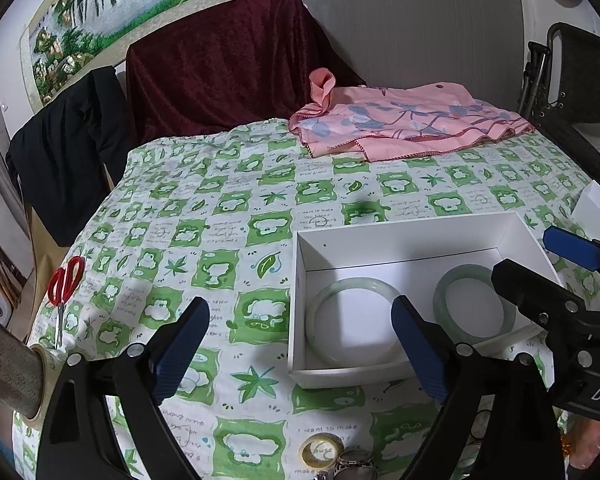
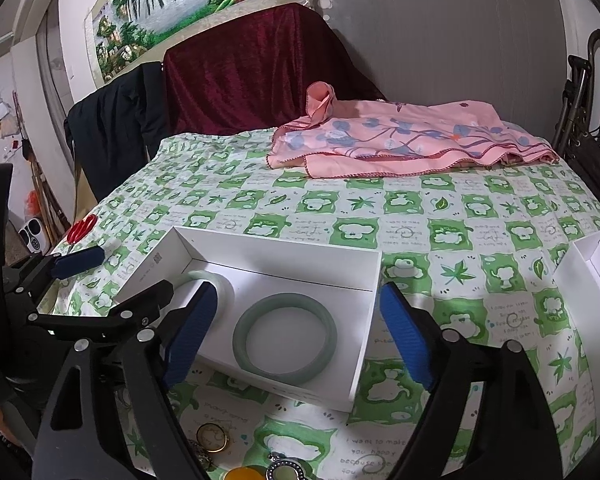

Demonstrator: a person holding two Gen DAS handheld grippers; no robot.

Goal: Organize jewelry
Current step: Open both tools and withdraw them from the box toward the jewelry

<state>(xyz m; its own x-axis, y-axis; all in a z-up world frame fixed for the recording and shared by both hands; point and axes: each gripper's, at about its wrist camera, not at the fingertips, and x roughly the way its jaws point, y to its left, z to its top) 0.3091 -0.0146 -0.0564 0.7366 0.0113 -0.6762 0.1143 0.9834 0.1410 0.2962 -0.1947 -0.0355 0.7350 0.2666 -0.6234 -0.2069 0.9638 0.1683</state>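
A white open box [image 1: 400,248] lies on the green-patterned tablecloth. Two jade bangles lie flat in it: a pale one [image 1: 354,320] and a greener one [image 1: 474,308]. My left gripper [image 1: 300,312] is open, its right finger over the box beside the pale bangle, holding nothing. My right gripper [image 2: 298,294] is open above the greener bangle [image 2: 286,338] without touching it. In the right wrist view, the left gripper [image 2: 120,276] partly hides the pale bangle [image 2: 216,280]. The right gripper [image 1: 540,264] shows at the box's right edge in the left wrist view.
Small jewelry lies at the near edge: a gold ring [image 2: 212,436], a silver pendant [image 2: 286,468], a yellowish ring [image 1: 320,450]. A white lid [image 2: 592,292] lies to the right. Red scissors [image 1: 66,280] are at the left edge, a pink cloth [image 1: 400,124] at the back.
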